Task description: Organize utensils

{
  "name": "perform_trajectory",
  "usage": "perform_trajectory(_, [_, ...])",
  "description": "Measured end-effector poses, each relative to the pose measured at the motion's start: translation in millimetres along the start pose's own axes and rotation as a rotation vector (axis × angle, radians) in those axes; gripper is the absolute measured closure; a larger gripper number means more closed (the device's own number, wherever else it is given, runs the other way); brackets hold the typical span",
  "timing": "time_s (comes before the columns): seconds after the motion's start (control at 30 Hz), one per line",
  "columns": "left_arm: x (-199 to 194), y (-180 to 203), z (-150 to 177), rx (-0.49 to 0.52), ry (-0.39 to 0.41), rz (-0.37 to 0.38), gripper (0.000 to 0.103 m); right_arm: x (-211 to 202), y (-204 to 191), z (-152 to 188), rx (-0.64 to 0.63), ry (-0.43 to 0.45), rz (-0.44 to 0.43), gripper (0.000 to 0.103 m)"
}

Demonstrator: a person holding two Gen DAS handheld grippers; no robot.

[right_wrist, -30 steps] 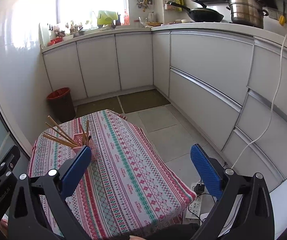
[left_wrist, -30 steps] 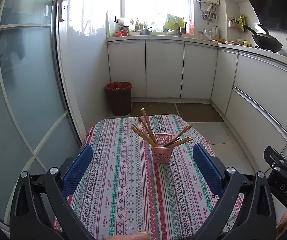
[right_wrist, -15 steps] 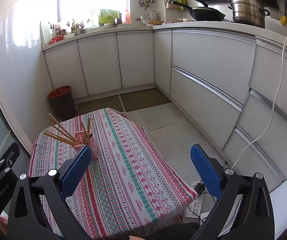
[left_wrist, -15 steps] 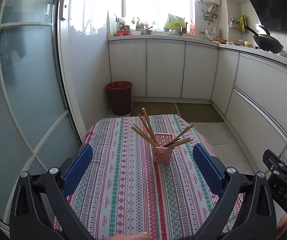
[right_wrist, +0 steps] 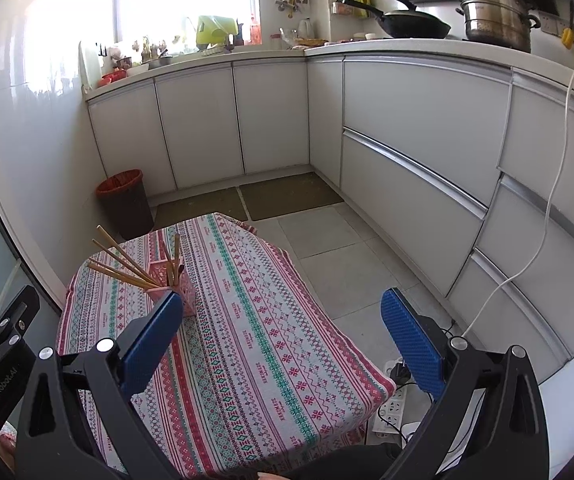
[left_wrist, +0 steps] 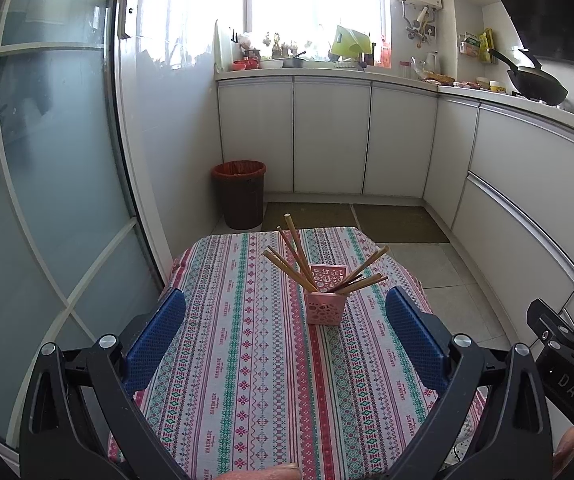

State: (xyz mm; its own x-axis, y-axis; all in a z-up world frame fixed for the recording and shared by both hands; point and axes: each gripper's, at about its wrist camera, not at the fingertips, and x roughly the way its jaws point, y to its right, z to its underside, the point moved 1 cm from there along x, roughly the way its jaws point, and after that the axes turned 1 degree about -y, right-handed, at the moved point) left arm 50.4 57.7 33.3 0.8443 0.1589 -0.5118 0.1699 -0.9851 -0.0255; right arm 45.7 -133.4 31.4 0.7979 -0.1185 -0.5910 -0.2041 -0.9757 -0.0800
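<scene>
Holder: a pink holder (left_wrist: 324, 304) with a pierced pattern in its walls stands upright on the table (left_wrist: 247, 380), toward the far middle of the striped cloth.
Holder contents: wooden chopsticks (left_wrist: 291, 260) stand in it, fanned out; some lean left and back, others lean right over the rim.
Holder from the right: the same pink holder (right_wrist: 185, 288) sits near the table's far left corner, partly hidden behind the left blue pad of the right gripper.
Left gripper: the left gripper (left_wrist: 285, 328) hovers above the near part of the table, jaws spread wide with nothing between them; the holder shows between its pads, further off.
Right gripper: the right gripper (right_wrist: 283, 328) hangs over the table's right edge, jaws wide apart and empty.
Bin: a dark bin (left_wrist: 240, 194) with a red liner stands on the floor beyond the table, by the cabinets; its inside cannot be made out.
Counter: a black wok (right_wrist: 411, 26) and a steel pot (right_wrist: 497, 22) sit on the counter (right_wrist: 387, 46); their contents are hidden.
</scene>
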Motion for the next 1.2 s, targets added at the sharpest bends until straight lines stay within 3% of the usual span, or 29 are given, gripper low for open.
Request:
perform_trajectory(0.6, [5.3, 1.0, 0.2, -0.004, -0.007, -0.018, 0.007, 4.6, -2.2, -0.1, -0.007, -0.013, -0.004, 0.006])
perform_trajectory(0.87, [5.8, 2.2, 2.2, -0.006, 0.006, 0.009, 0.021, 6.2, -4.4, 0.5, -0.006, -0.020, -0.011, 0.006])
perform_trajectory(0.97, [3.9, 2.9, 2.2, -0.007, 0.009, 0.014, 0.017, 4.9, -6.0, -0.4, -0.011, -0.010, -0.006, 0.006])
perform_trajectory(1.03, [2.7, 3.1, 1.3, -0.004, 0.007, 0.013, 0.008, 4.4, -6.9, -0.6, -0.010, -0.005, -0.002, 0.006])
perform_trajectory(1.2, [0.0, 5.1, 2.5, 0.003, 0.004, 0.019, 0.007, 6.9, -4.4, -1.2, -0.005, -0.006, 0.012, 0.006])
